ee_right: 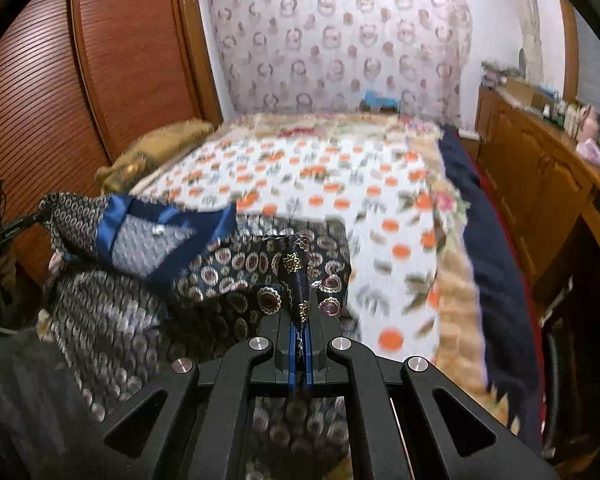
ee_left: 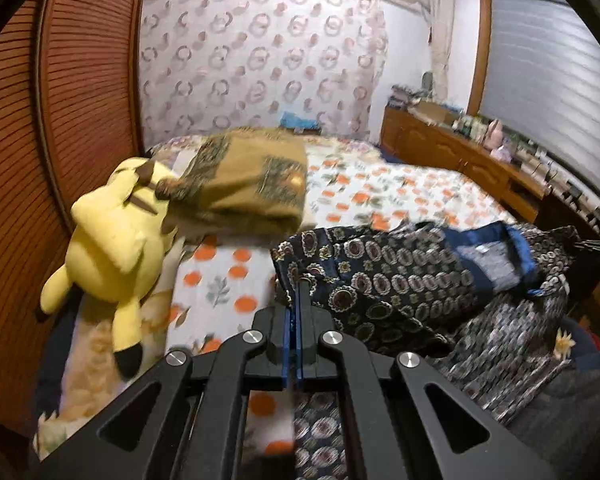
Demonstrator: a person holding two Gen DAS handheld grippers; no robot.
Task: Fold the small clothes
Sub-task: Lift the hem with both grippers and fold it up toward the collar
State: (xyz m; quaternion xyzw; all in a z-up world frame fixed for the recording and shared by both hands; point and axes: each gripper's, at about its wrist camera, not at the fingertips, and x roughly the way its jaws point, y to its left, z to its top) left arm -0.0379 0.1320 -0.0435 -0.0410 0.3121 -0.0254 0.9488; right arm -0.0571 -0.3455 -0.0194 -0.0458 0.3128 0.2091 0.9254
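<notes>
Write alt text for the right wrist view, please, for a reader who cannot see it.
The right gripper, its fingers closed, pinches a fold of a dark navy medallion-print garment with a blue lining. The garment lies at the near edge of a bed under an orange-flowered sheet. A wooden louvered wardrobe stands at left, a patterned curtain behind.

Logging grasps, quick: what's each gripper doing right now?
Left gripper: closed on the patterned dark garment.
Right gripper: closed, pinching the same garment's edge.
</notes>
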